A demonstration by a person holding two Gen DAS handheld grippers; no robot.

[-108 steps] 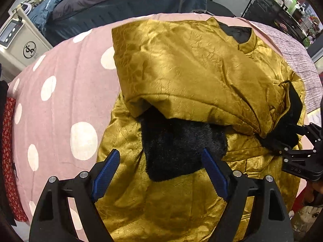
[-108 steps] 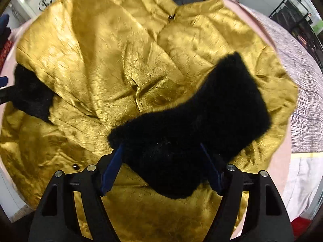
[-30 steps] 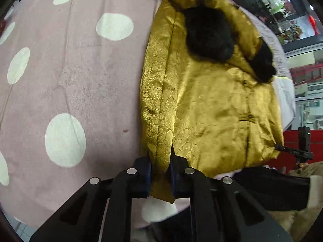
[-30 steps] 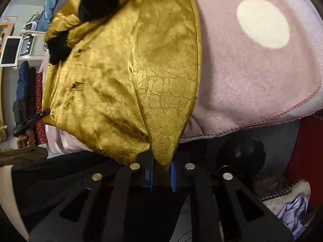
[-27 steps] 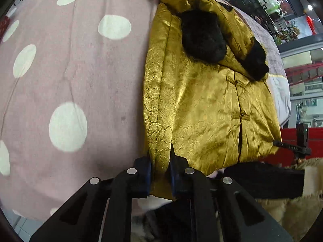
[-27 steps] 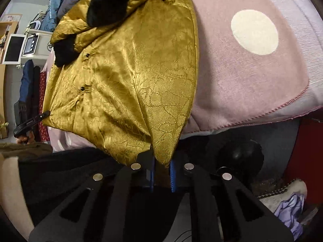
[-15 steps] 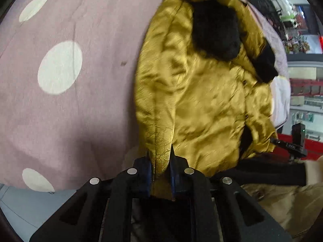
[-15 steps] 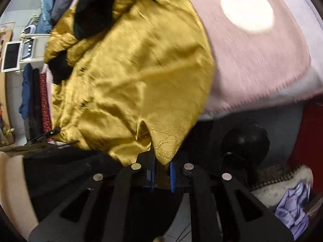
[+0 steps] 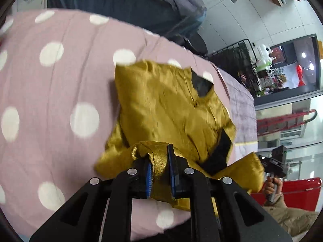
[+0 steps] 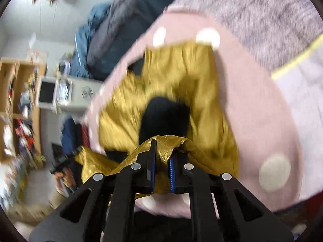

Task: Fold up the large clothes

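Observation:
A gold satin jacket (image 9: 167, 104) with black fur cuffs lies on a pink blanket with white dots (image 9: 52, 104). My left gripper (image 9: 159, 171) is shut on the jacket's near hem, which is lifted and bent over towards the collar. My right gripper (image 10: 162, 169) is shut on the hem's other corner, raised above the jacket (image 10: 181, 76). A black fur cuff (image 10: 163, 117) shows just beyond the right fingers. The right wrist view is motion-blurred.
A grey-purple cover (image 9: 240, 104) lies beyond the blanket's right side. Dark bedding (image 9: 129, 6) is piled at the back. A black wire rack (image 9: 234, 54) stands far right. A white machine (image 10: 60, 92) and wooden shelves (image 10: 16, 100) stand to the left.
Both grippers have lifted the jacket's near hem off the bed edge and swung it up and forward over the body of the jacket. Both views now look across the bed.

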